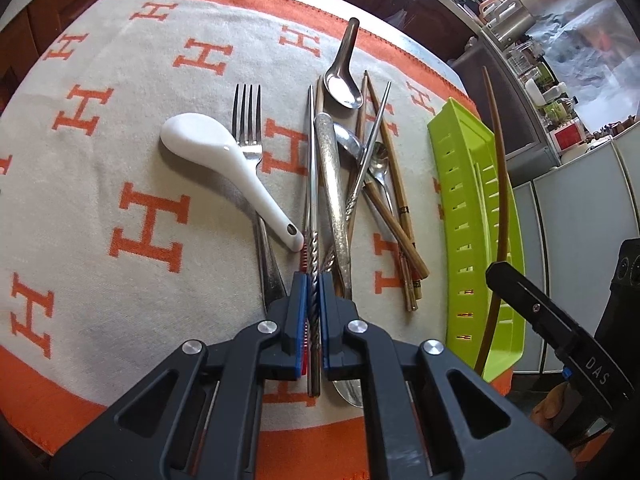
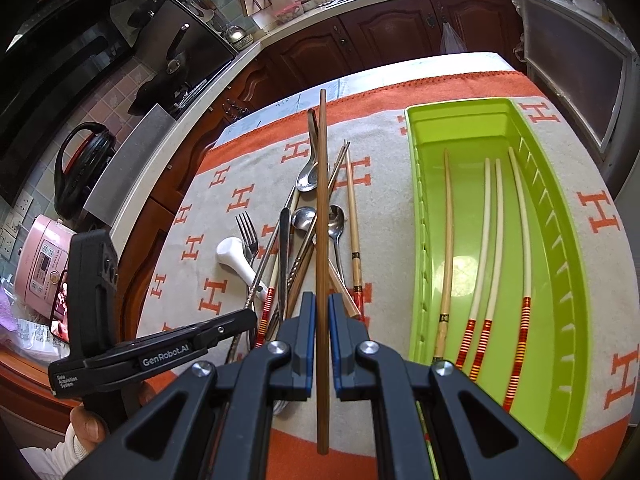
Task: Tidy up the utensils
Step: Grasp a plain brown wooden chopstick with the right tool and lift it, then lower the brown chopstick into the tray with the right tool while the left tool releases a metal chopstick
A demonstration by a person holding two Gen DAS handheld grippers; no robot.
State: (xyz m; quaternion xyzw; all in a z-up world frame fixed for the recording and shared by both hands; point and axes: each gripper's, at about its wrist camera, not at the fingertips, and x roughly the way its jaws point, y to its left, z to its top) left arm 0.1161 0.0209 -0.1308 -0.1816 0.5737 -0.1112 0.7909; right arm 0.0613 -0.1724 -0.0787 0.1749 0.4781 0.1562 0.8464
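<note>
A pile of utensils lies on the orange-and-cream cloth [image 1: 100, 140]: a white ceramic spoon [image 1: 224, 160], a fork [image 1: 248, 120], metal spoons [image 1: 344, 84] and wooden chopsticks [image 1: 400, 200]. My left gripper [image 1: 314, 292] is shut on the twisted handle of a metal chopstick [image 1: 312, 160] at the near end of the pile; a red-striped chopstick end sits against its left pad. My right gripper [image 2: 321, 308] is shut on a long brown chopstick [image 2: 322, 200], held above the pile, left of the green tray [image 2: 560, 216]. Several chopsticks [image 2: 490, 240] lie in the tray.
The tray lies lengthwise on the right part of the cloth, close to the table's right edge. Wooden kitchen cabinets [image 2: 360, 48] and a worktop stand beyond the table. A pink cooker [image 2: 40, 264] and a black kettle [image 2: 80, 168] are at the left.
</note>
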